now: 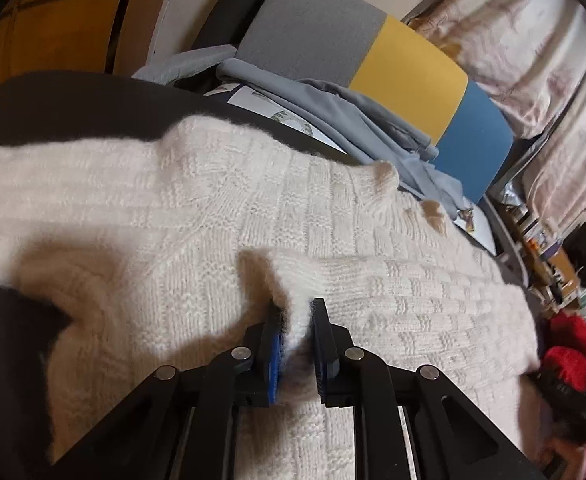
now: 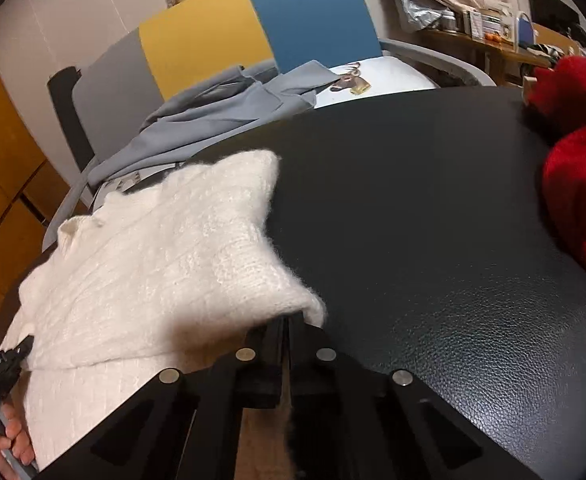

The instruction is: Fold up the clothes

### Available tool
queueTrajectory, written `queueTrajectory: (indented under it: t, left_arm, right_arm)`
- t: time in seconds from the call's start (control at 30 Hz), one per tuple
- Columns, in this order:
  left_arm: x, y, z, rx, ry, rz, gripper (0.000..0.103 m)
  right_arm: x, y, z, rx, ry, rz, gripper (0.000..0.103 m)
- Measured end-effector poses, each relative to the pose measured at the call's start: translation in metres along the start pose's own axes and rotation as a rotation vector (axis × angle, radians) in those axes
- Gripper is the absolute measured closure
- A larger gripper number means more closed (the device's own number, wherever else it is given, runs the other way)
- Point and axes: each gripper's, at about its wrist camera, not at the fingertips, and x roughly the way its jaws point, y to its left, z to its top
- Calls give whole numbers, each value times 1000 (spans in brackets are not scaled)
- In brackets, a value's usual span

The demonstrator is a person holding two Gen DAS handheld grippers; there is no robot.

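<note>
A cream knitted sweater (image 1: 221, 216) lies spread on a black leather tabletop (image 2: 433, 208). In the left wrist view my left gripper (image 1: 297, 320) is shut on a raised fold of the sweater near its middle. In the right wrist view the sweater (image 2: 165, 256) lies to the left, with one layer folded over. My right gripper (image 2: 287, 324) is shut on the sweater's fuzzy corner edge, lifted slightly off the table. The left gripper's handle and hand show at the lower left of the right wrist view (image 2: 1, 368).
A red garment (image 2: 577, 184) lies at the table's right edge. Behind the table stands a grey, yellow and blue chair (image 2: 221, 36) with a grey-blue garment (image 2: 221, 108) and a white deer-print item (image 2: 373, 76). A cluttered shelf (image 2: 505, 28) is at the back right.
</note>
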Motion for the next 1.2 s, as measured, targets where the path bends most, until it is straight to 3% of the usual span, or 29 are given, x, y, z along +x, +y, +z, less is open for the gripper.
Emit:
queueTrajectory:
  t: [0.07,0.13,0.23,0.27,0.33,0.37,0.4,0.47,0.63,0.77,0.9,1.03,1.07,1.13,1.2]
  left_arm:
    - [0,2,0,-8,-1,-11,87]
    - [0,3,1,-13,-1,-22,86]
    - [-3,-1,6,-12,19,-2,84]
    - [-7,-8,8,12,20,36,84]
    - [-29,-28,7,53,-78,97,83]
    - [-42,-40,6,70,-138,110,78]
    - [-51,-56,5,90,-171,78,65]
    - [-53,-99,1,173,-162,-15,51]
    - [-16,-216,-33,427,-49,-182,50]
    - [37,-272,-57,470,78,-239,50]
    - [72,-294,-70,425,160,-261,50]
    - [79,-298,-81,462,152,-260,49]
    - [79,-298,-83,474,147,-266,44]
    - [79,-298,-87,496,138,-279,40]
    - [78,-297,-90,500,142,-305,33]
  right_arm:
    - [-13,-1,-4,-20,17,94,87]
    - [-31,-2,-8,-48,-4,170,83]
    - [-50,-12,4,-61,-42,210,77]
    - [-49,-17,11,-49,-39,215,77]
    - [-40,-26,28,-14,-22,223,76]
    - [-32,-31,38,5,-2,229,75]
    - [-23,-34,47,18,21,234,75]
    - [-3,-38,64,31,66,243,75]
    - [31,-43,91,135,129,339,65]
    - [54,-48,108,169,193,388,57]
    - [68,-44,114,132,226,357,57]
    - [76,-36,117,91,229,353,58]
    - [78,-34,118,81,229,352,73]
    - [83,-30,120,60,230,350,93]
    - [87,-26,122,39,232,348,94]
